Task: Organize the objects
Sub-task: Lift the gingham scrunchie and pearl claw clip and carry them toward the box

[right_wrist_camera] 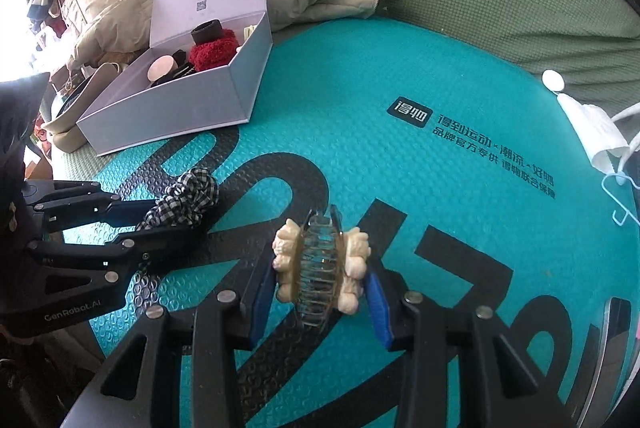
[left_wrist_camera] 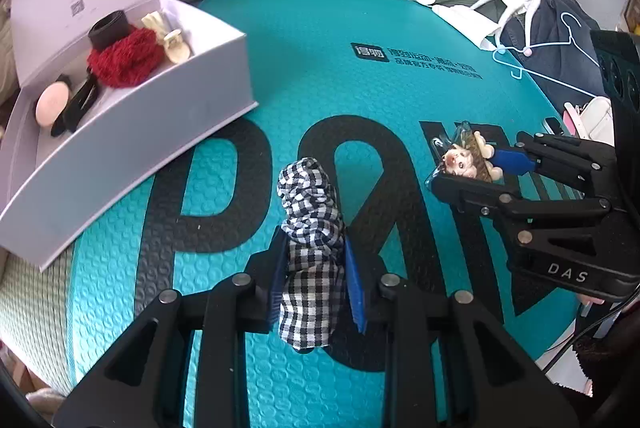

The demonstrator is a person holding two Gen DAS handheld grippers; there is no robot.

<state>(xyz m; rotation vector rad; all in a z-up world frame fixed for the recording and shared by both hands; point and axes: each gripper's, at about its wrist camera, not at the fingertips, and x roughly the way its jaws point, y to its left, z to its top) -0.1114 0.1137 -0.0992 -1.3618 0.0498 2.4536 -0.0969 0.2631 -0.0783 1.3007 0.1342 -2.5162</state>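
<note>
From the left wrist, our left gripper (left_wrist_camera: 316,276) pinched a checked scrunchie (left_wrist_camera: 310,224) above the mat's (left_wrist_camera: 320,68) middle; the box (left_wrist_camera: 132,116) sat at its far-left corner. To finish well, we judged it should clear the box wall before letting go.

From the right wrist, our right gripper (right_wrist_camera: 320,288) clamped a clip (right_wrist_camera: 320,264), tilted steeply down.

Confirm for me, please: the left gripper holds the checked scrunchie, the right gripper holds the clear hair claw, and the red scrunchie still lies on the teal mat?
Not quite: the red scrunchie already lies inside the open white box, as the left wrist view shows. The left gripper does hold the checked scrunchie, and the right gripper the clear hair claw.
</note>
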